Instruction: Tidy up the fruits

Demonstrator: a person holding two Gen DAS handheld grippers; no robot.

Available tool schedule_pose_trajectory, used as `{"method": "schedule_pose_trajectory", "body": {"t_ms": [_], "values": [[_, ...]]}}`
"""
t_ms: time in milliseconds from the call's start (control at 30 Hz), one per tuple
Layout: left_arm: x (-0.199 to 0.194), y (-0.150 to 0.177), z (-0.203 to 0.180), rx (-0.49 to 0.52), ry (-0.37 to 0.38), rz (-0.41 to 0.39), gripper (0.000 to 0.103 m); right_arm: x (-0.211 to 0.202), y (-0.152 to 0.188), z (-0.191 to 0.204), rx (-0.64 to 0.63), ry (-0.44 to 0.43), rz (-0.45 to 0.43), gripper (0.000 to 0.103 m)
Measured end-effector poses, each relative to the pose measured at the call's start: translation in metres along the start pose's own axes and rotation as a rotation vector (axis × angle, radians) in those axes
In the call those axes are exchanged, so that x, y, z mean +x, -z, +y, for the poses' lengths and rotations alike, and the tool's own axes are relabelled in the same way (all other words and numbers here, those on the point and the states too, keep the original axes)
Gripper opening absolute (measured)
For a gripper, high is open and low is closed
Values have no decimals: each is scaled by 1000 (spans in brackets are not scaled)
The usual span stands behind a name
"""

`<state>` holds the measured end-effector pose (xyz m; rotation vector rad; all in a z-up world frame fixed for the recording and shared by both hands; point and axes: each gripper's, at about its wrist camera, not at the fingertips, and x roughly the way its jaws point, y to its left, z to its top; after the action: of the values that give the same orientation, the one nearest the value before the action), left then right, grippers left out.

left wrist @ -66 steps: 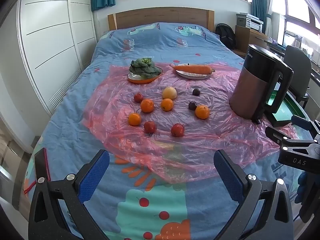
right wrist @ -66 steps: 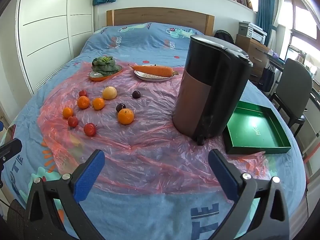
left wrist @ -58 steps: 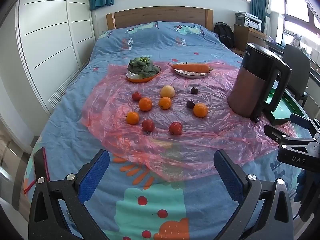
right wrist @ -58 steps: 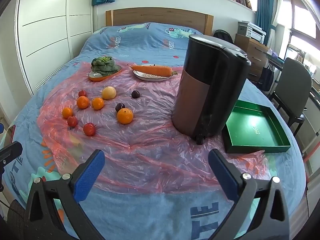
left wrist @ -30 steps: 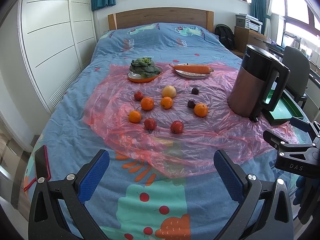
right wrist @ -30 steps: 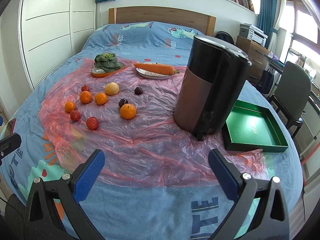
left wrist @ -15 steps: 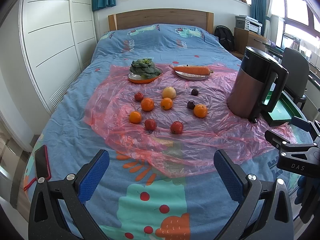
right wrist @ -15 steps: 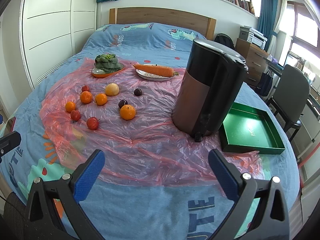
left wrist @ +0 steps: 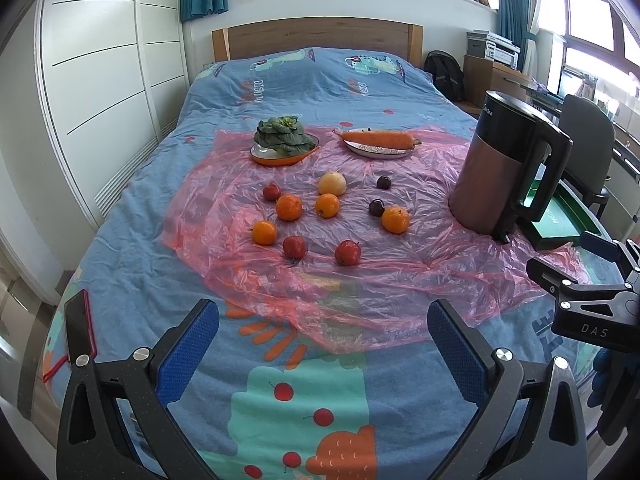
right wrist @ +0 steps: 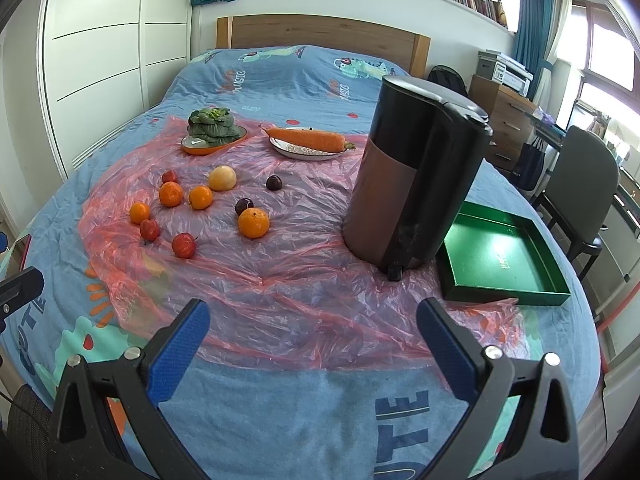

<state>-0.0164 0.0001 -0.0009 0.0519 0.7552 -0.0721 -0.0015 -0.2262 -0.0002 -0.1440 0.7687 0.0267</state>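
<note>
Several loose fruits lie on a pink plastic sheet spread over the bed: oranges, red apples, dark plums and a pale round fruit. An empty green tray sits at the right, behind the kettle in the left wrist view. My left gripper is open and empty, over the near end of the bed, well short of the fruit. My right gripper is open too, near the sheet's front edge.
A tall black and copper kettle stands between the fruit and the tray. At the back, an orange dish of greens and a plate with a carrot. A red-edged phone lies at the bed's left edge. A chair stands right.
Both views have drawn back and shifted slightly, so the fruit sits a little farther off. Nothing on the bed has moved, and both grippers stay open.
</note>
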Motion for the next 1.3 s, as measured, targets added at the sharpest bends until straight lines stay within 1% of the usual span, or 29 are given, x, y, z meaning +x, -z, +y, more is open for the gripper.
{"method": "schedule_pose_trajectory", "body": {"t_ms": [67,233,433,667,967,1067,1200,1300], "values": [[1,1,0,-4,5,-2,102,-1,2,-3,8,0,-4,103],[4,2,-2,6,-8,-5,102,1,5,-7,19,3,1,103],[10,3,-2,10,-7,14,102,7,7,-7,27,6,10,103],[13,4,1,-1,-16,24,102,11,8,-8,34,14,20,103],[23,6,2,11,-32,50,102,13,10,-10,44,17,26,103],[28,6,4,0,-29,81,102,15,11,-11,49,7,30,103],[40,8,13,-12,-16,140,102,20,13,-9,51,-21,39,103],[47,9,23,-35,-2,170,102,27,14,-4,54,-53,57,103]]}}
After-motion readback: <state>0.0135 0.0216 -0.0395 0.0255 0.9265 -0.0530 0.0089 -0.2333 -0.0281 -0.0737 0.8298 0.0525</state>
